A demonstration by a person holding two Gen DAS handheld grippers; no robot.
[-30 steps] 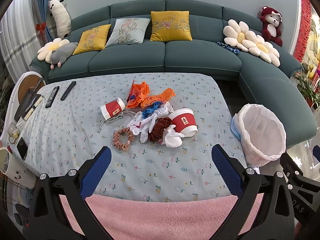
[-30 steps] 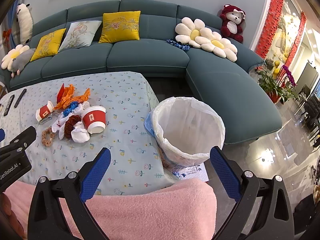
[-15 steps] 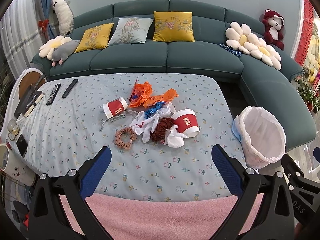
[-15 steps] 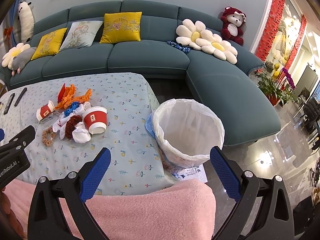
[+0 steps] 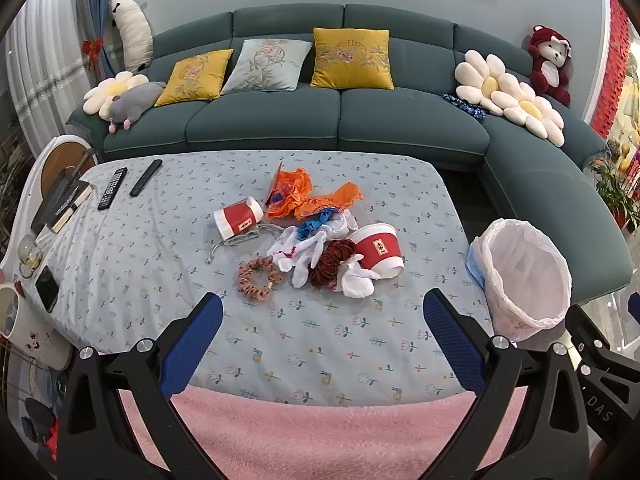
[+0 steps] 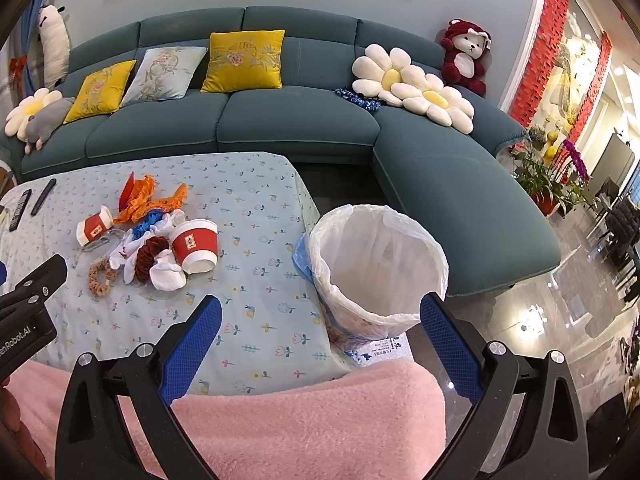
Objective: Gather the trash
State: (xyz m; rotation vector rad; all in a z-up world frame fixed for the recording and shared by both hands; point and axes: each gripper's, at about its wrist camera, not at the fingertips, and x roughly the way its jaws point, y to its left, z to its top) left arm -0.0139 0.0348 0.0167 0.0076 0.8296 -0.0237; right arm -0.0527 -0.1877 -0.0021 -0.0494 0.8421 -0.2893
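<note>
Left wrist view: left claw (image 5: 322,322) spread wide, holding nothing, above the counter (image 5: 160,264) near edge. Trash pile (image 5: 316,236) lies ahead of it, well apart: two red paper cups (image 5: 378,249), orange wrapper (image 5: 304,196), white tissues, scrunchies. Remote controls (image 5: 112,189) show at far left. Right wrist view: right claw (image 6: 320,322) equally wide, holding nothing. Lined trash bin (image 6: 378,266) stands just ahead beside the counter; pile sits well left.
</note>
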